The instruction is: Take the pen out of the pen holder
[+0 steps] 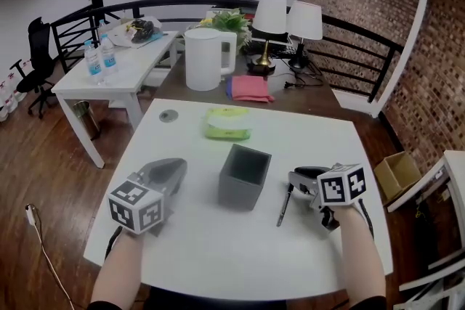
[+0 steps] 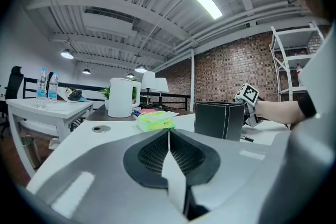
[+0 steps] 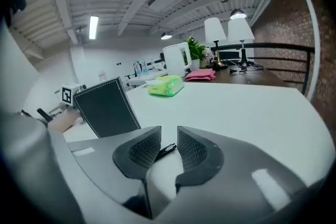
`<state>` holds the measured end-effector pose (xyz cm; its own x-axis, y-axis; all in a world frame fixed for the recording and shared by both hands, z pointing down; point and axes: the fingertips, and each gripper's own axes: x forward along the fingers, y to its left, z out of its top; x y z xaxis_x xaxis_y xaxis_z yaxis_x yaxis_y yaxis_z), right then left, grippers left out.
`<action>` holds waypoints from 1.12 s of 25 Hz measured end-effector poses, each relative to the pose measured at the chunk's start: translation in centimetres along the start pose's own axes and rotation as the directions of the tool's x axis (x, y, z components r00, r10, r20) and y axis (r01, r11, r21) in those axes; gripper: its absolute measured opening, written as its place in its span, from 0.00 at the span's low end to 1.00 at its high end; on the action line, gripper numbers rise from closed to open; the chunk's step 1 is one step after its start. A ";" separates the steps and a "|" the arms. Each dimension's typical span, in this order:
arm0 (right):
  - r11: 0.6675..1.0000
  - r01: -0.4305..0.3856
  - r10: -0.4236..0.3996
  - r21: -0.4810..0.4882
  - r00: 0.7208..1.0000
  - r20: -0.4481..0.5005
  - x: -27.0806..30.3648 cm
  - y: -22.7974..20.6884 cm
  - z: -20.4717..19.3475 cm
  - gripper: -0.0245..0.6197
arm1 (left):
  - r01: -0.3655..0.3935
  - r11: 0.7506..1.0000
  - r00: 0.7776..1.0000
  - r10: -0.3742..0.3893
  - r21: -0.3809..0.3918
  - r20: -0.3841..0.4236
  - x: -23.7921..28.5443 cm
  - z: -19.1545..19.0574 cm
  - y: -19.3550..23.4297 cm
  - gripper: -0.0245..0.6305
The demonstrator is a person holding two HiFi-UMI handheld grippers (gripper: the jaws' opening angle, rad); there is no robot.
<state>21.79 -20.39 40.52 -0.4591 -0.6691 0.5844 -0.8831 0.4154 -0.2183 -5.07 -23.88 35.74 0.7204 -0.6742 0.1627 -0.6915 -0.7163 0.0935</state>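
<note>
The dark grey square pen holder (image 1: 243, 176) stands upright mid-table and looks empty from above. A black pen (image 1: 283, 206) lies flat on the white table (image 1: 196, 258) just right of it. My right gripper (image 1: 296, 178) sits low at the pen's far end. In the right gripper view its jaws stand apart, with the pen (image 3: 167, 149) lying between them and not pressed by the pads; the holder (image 3: 106, 107) is to the left. My left gripper (image 1: 166, 174) rests left of the holder. Its pads (image 2: 157, 152) meet with nothing between them, and the holder (image 2: 219, 120) is ahead on the right.
A green packet (image 1: 229, 123) lies behind the holder. A white kettle (image 1: 205, 58), a pink cloth (image 1: 251, 88) and two lamps (image 1: 287, 19) are on the dark desk beyond. A side table with bottles (image 1: 100, 58) is far left. A cardboard box (image 1: 396, 174) sits on the floor right.
</note>
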 end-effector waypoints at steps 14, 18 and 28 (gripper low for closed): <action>0.984 0.168 -0.131 -0.059 0.908 0.398 -7.3 -2.5 0.5 0.07 | 0.002 1.000 1.000 -0.002 0.002 -0.003 0.4 -0.1 -0.1 0.05; 0.983 0.181 -0.147 -0.033 0.880 0.453 -8.2 -2.4 0.9 0.06 | 0.010 1.000 1.000 -0.010 0.002 0.000 1.0 0.1 -0.5 0.05; 0.957 0.283 -0.278 0.059 0.846 0.455 -8.9 -4.0 0.7 0.06 | 0.008 1.000 1.000 -0.008 0.005 -0.001 0.9 0.2 -0.5 0.05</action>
<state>29.34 -16.47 35.64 -0.1868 -0.9620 0.1990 -0.9810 0.1718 -0.0902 -4.08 -24.17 35.61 0.7257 -0.6684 0.1629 -0.6856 -0.7224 0.0902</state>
